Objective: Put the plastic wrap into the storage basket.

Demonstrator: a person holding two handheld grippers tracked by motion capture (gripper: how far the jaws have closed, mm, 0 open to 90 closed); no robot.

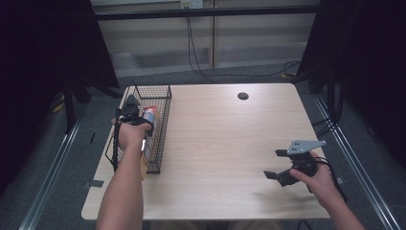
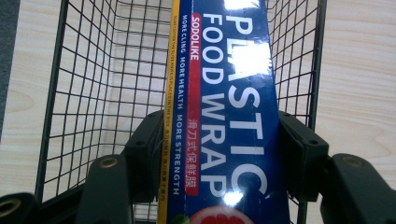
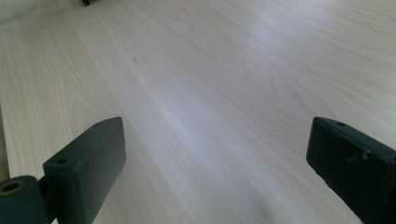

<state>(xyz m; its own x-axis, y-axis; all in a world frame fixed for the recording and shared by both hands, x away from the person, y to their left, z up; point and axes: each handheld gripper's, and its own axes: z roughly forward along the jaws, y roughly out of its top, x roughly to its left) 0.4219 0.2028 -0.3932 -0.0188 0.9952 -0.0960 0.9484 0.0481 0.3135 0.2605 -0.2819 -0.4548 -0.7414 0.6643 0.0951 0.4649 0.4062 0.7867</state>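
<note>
at the worktop's [image 1: 215, 143] left edge, the left claw [image 2: 219, 149] pinches a blue plastic wrap box [image 2: 229, 116] over the black wire basket [image 2: 84, 93], seemingly mid-placement; the next move likely calls for lowering it between the mesh walls before letting go. at right, the right claw [image 3: 215, 154] hangs spread above bare wood. the box's lower end is cut off, and the hand hides its depth in the basket.

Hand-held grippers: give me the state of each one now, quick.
Left hand-held gripper: shut on the plastic wrap box, over the wire basket.
Right hand-held gripper: open, holding nothing, above the table.
</note>
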